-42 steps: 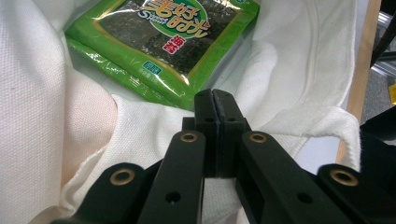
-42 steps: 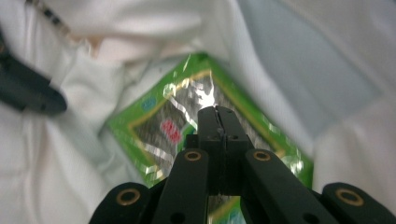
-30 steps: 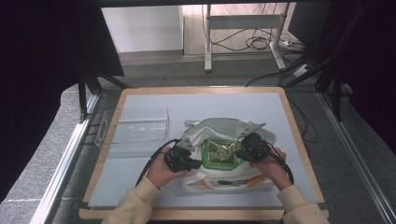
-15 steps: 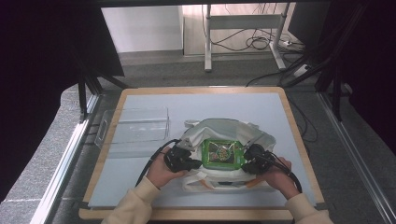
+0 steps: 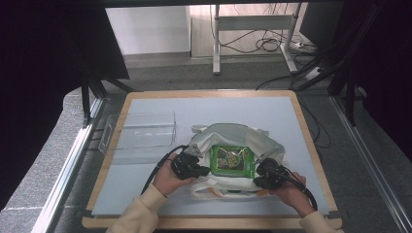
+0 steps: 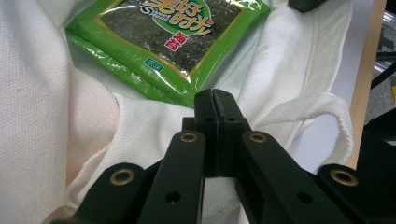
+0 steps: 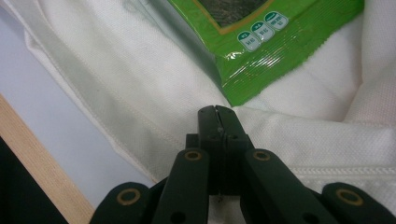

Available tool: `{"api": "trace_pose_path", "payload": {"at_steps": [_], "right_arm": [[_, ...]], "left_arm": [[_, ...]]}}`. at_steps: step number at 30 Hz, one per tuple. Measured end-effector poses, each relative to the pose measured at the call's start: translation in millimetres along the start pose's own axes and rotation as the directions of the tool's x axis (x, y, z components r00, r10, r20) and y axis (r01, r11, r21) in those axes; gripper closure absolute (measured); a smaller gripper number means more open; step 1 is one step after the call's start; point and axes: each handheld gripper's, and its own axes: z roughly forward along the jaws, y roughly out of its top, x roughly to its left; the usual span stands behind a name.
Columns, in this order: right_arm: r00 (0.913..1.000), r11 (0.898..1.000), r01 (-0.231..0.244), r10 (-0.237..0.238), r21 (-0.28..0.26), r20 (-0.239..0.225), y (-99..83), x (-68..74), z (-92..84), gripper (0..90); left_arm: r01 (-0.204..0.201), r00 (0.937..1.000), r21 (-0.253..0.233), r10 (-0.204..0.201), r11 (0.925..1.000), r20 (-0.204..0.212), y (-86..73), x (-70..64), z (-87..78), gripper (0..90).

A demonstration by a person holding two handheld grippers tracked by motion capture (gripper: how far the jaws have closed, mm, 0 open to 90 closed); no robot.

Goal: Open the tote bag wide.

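Observation:
A white canvas tote bag [image 5: 228, 133] lies on the blue-grey table top, its mouth spread. A green seaweed snack packet [image 5: 232, 160] rests flat in the opening. My left gripper [image 5: 206, 171] is at the packet's left edge. In the left gripper view it [image 6: 215, 95] is shut, and folds of the bag [image 6: 46, 116] run into its tip just below the packet [image 6: 168, 37]. My right gripper [image 5: 257, 170] is at the packet's right corner. In the right gripper view it [image 7: 217, 112] is shut on a crease of the bag [image 7: 116, 70] beside the packet [image 7: 271, 42].
A clear plastic tray [image 5: 145, 131] stands left of the bag. The table top [image 5: 204, 109] has a wooden rim [image 7: 42, 172], close to my right gripper. A bag handle [image 6: 343, 126] loops toward that rim [image 6: 364, 70]. Dark frame posts flank the table.
My right hand has come down toward the near edge, to the packet's right corner. My left hand has stayed where it was.

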Motion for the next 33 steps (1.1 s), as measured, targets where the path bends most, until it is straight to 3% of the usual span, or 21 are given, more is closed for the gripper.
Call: {"api": "trace_pose_path", "payload": {"at_steps": [7,14,20,25,33], "right_arm": [[0.9999,1.0,0.015,-0.014,-0.015,0.005,0.8,-0.3,-1.5,89.3],[0.9999,0.996,0.006,-0.007,-0.094,-0.01,6.6,-1.4,-8.8,89.3],[0.9995,0.984,-0.005,0.0,-0.176,-0.031,14.8,-4.1,-15.9,89.3],[0.9989,0.969,-0.014,0.002,-0.247,-0.047,25.7,-7.6,-22.7,89.3],[0.9988,0.955,-0.018,0.004,-0.295,-0.048,34.3,-9.0,-21.3,89.2]], "left_arm": [[0.002,1.0,-0.001,-0.002,1.0,0.0,-0.2,0.5,-0.7,89.8],[0.002,1.0,-0.006,-0.003,1.0,-0.003,-0.7,1.2,-2.0,89.8],[0.003,1.0,-0.021,-0.003,0.9998,-0.008,0.9,-0.3,-5.1,89.8],[0.004,0.9999,-0.037,-0.005,0.9993,-0.013,2.8,-0.2,-12.4,89.9],[0.008,0.9998,-0.072,-0.009,0.9974,-0.02,2.0,5.0,-25.5,89.8]]}}
